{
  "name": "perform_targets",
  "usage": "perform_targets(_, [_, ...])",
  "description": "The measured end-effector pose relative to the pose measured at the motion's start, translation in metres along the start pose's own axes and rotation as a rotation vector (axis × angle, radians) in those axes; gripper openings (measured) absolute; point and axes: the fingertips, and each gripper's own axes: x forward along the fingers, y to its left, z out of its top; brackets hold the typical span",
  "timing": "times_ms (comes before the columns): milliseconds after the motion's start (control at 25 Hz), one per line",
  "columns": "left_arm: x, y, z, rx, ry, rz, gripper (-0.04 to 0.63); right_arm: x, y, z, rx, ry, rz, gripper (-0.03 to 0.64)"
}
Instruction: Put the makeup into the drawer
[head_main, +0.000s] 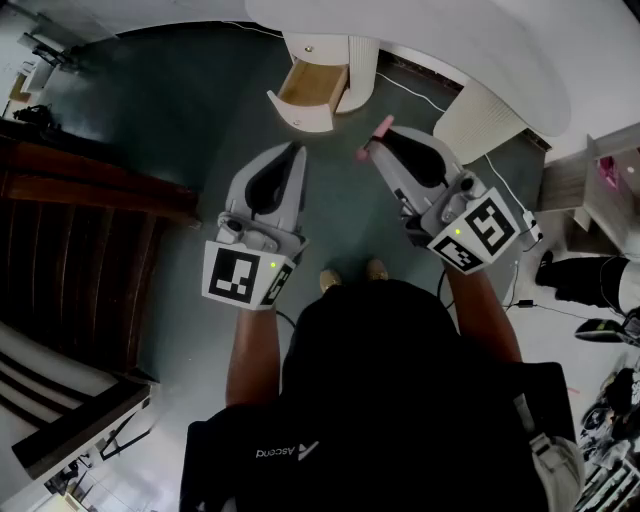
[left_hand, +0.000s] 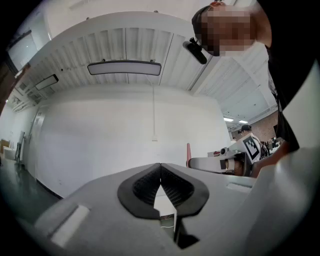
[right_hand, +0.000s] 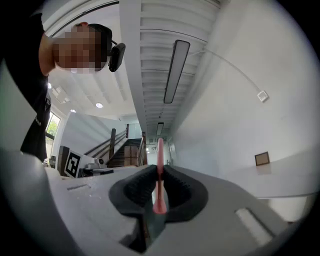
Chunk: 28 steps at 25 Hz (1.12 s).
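The right tongs (head_main: 373, 138) are clamped on the makeup (head_main: 384, 125), a thin pink stick. In the right gripper view the stick (right_hand: 159, 155) stands upright between the dark ribbed pads (right_hand: 136, 189), its wider end low in the gap and its slim end rising past the tips of the right tongs (right_hand: 159, 172).

The left tongs (head_main: 297, 150) are closed with nothing in them. In the left gripper view, the tips of the left tongs (left_hand: 160, 167) meet at the top, and only a small wedge of light shows lower down. To their right in that view, the right tongs (left_hand: 215, 162) are seen from the side with the pink stick (left_hand: 188, 150) poking out in front.

The two tongs are held side by side above the dark floor (head_main: 190, 120), a little apart. The open drawer (head_main: 300, 113) lies just ahead of the left tongs and forward-left of the right ones. It is pulled out from under the white bench (head_main: 450, 40), and its wooden inside is showing. The makeup is well apart from it.
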Motion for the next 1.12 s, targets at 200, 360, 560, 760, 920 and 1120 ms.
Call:
perform_targets(200, [-0.005,0.003,0.002,-0.001,-0.008,0.005,0.011,0.003,0.005,0.001,-0.004,0.001,0.006,0.051])
perform_targets(360, [-0.008,0.005,0.002,-0.004,-0.011,0.008,0.011,0.006,0.008,0.002,0.004,-0.007,0.011,0.051])
perform_targets(560, [-0.014,0.013,0.000,-0.011,-0.012,0.014,0.011,0.012,0.011,-0.002,0.006,0.002,0.006,0.051])
perform_targets(760, [-0.022,0.027,-0.003,-0.019,-0.009,0.021,0.011,0.021,0.015,-0.008,0.008,0.013,0.000,0.051])
perform_targets(920, [-0.031,0.045,-0.008,-0.022,-0.008,0.024,0.011,0.035,0.018,-0.016,0.014,0.016,-0.011,0.051])
perform_targets(1120, [-0.048,0.071,-0.009,-0.021,-0.009,0.017,0.011,0.059,0.031,-0.023,0.012,0.018,-0.025,0.051])
